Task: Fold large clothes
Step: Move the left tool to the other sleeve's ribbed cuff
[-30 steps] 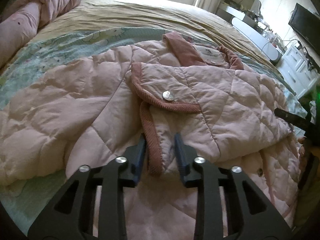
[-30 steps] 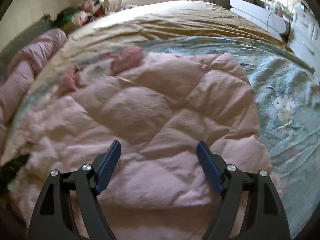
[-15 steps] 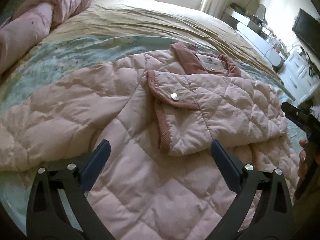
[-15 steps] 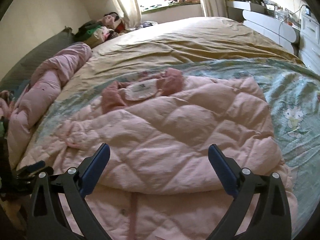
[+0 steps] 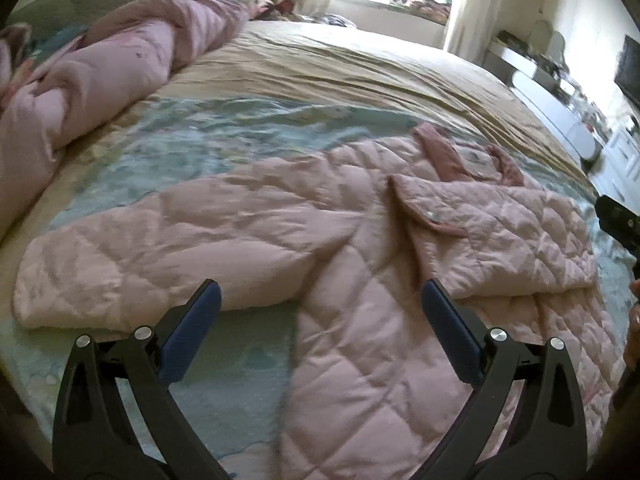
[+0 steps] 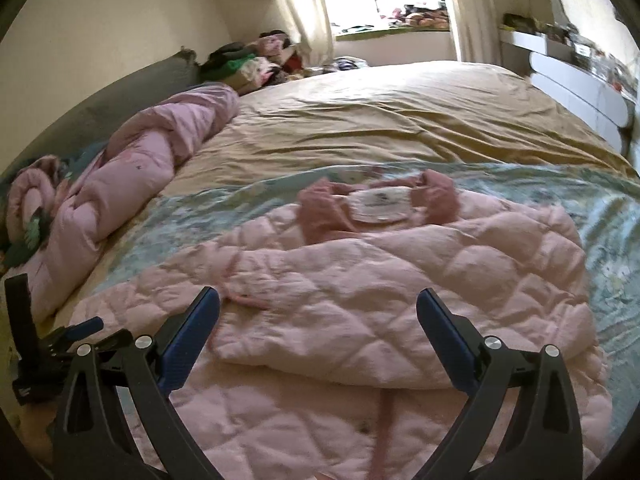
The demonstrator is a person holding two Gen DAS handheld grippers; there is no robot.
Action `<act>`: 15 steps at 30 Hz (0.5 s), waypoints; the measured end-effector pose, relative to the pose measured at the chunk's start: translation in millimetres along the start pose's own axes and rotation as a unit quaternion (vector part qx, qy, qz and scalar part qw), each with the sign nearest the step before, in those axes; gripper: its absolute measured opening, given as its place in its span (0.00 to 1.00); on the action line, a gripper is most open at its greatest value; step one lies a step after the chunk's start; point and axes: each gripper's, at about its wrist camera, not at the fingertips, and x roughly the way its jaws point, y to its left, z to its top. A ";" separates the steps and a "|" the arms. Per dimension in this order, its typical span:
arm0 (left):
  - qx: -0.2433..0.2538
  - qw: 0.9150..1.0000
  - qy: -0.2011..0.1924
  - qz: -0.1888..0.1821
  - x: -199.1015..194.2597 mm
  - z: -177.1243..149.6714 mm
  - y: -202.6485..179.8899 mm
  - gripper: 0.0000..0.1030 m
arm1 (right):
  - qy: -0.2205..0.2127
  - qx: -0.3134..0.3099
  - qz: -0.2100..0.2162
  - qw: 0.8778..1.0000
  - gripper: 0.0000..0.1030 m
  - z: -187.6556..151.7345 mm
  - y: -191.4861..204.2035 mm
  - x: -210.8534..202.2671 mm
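A pink quilted jacket [image 5: 360,264] [image 6: 360,280] lies flat on the bed with its dusty-rose collar [image 6: 436,196] at the far end. One sleeve [image 5: 140,248] stretches out to the left; the other sleeve [image 5: 500,240] is folded across the chest, its snap cuff pointing to the middle. My left gripper [image 5: 320,312] hovers above the jacket's lower left part, open and empty. My right gripper [image 6: 318,316] hangs over the folded sleeve, open and empty. Part of the left tool shows at the right wrist view's left edge.
A rolled pink duvet [image 5: 100,80] [image 6: 120,200] lies along the bed's left side. A tan sheet [image 6: 400,120] covers the far half, a pale blue printed sheet [image 5: 200,140] the near half. White furniture [image 6: 580,80] lines the right wall; a clothes pile [image 6: 256,64] sits by the window.
The left gripper let go of the folded sleeve's cuff edge and opened wide. The right gripper widened too. Both drew back and up from the jacket, so more of the bed shows.
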 end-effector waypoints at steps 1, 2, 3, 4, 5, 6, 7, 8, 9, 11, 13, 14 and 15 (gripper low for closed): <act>-0.009 1.000 -0.002 0.000 -2.4 -0.5 5.6 0.91 | -0.001 -0.006 0.004 1.000 0.95 1.0 9.3 -0.5; -0.021 1.000 -0.004 -0.001 -5.4 -0.5 12.7 0.91 | -0.001 -0.010 0.006 1.000 0.95 1.4 15.1 -0.7; -0.027 1.000 -0.006 0.001 -7.7 -0.3 17.0 0.91 | -0.002 -0.014 0.008 1.000 0.95 2.3 22.6 -0.4; -0.032 0.999 -0.008 0.003 -10.2 -0.3 21.2 0.91 | -0.003 -0.019 0.014 1.000 0.95 3.2 31.2 -1.2; -0.036 0.999 -0.011 0.006 -12.7 0.0 25.9 0.91 | -0.004 -0.022 0.017 1.000 0.95 3.0 36.6 -2.0; -0.041 0.999 -0.015 0.010 -15.8 0.5 31.5 0.91 | -0.006 -0.025 0.019 0.999 0.95 3.1 43.1 -2.8; -0.046 0.999 -0.019 0.016 -19.4 0.9 37.0 0.91 | -0.007 -0.028 0.022 0.999 0.95 3.2 48.7 -3.5; -0.049 0.998 -0.023 0.021 -22.2 1.1 41.4 0.91 | -0.006 -0.034 0.026 0.999 0.96 3.4 56.6 -4.3; -0.052 0.998 -0.026 0.025 -25.0 1.0 45.5 0.91 | -0.006 -0.039 0.029 0.999 0.96 3.2 63.7 -4.2; -0.064 0.997 -0.031 0.029 -30.9 0.9 57.3 0.91 | -0.003 -0.051 0.035 0.998 0.96 2.3 79.0 -3.6; -0.073 0.996 -0.036 0.038 -35.8 0.9 67.8 0.91 | -0.003 -0.059 0.039 0.997 0.96 0.9 91.7 -3.3; -0.077 0.995 -0.038 0.041 -37.7 0.9 72.4 0.91 | -0.003 -0.063 0.041 0.997 0.96 1.0 97.8 -2.3; -0.084 0.995 -0.041 0.045 -40.2 0.8 79.3 0.91 | -0.002 -0.066 0.046 0.997 0.96 0.9 104.6 -1.4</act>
